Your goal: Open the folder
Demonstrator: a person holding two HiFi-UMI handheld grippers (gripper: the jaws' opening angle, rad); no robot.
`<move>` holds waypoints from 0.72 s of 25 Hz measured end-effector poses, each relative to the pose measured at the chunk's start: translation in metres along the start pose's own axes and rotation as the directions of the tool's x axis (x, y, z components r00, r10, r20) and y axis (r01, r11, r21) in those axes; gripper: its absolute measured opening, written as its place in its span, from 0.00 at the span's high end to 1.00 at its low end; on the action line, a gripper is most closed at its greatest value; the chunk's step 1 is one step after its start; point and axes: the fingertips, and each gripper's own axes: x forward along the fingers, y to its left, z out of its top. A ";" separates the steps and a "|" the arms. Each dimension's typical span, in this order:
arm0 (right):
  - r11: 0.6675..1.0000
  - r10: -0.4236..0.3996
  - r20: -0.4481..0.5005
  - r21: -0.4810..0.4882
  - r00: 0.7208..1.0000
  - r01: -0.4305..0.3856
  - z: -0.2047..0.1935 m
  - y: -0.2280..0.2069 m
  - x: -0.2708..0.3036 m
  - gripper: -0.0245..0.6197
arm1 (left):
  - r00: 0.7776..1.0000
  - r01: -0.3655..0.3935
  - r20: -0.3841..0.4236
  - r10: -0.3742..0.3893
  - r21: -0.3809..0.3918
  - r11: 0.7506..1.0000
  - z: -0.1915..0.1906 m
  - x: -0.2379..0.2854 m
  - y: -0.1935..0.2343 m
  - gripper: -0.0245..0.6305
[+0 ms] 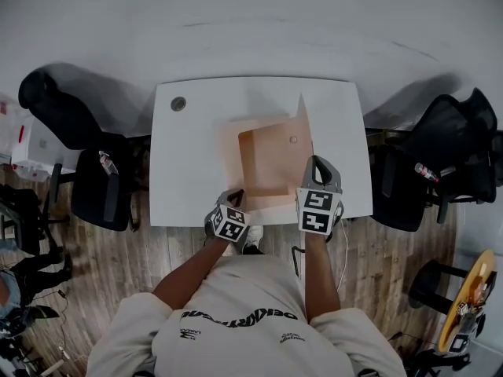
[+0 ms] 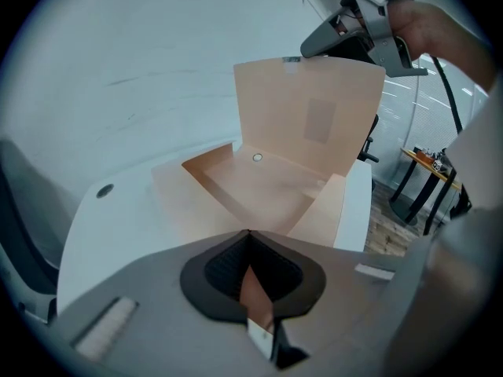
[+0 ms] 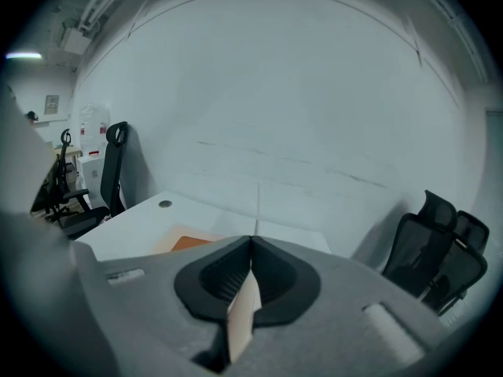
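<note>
A tan folder (image 1: 267,163) lies open on the white table (image 1: 196,148), with a small round snap (image 2: 257,157) on its inner panel. Its cover (image 2: 314,116) stands nearly upright along the right side. My right gripper (image 1: 314,162) is shut on the cover's near edge, which shows edge-on as a thin tan sheet (image 3: 245,305) between its jaws. At the table's near edge, my left gripper (image 1: 233,199) is shut on a lower flap of the folder (image 2: 255,289). The right gripper (image 2: 308,49) appears above the cover in the left gripper view.
Black office chairs stand left (image 1: 86,132) and right (image 1: 448,148) of the table. A round cable hole (image 1: 178,104) sits in the table's far left corner. A yellow round side table (image 1: 471,297) stands on the wooden floor at lower right.
</note>
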 end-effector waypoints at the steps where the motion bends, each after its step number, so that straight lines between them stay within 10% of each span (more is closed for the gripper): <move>1: 1.000 -0.007 -0.001 0.001 1.000 0.007 0.000 -0.003 0.000 0.96 | 1.000 0.003 0.000 -0.003 -0.007 1.000 0.001 0.000 0.001 0.98; 18: 0.998 -0.067 -0.038 -0.005 0.997 0.066 -0.022 -0.038 -0.005 0.96 | 1.000 0.013 -0.009 -0.013 -0.010 1.000 0.003 0.004 0.017 0.98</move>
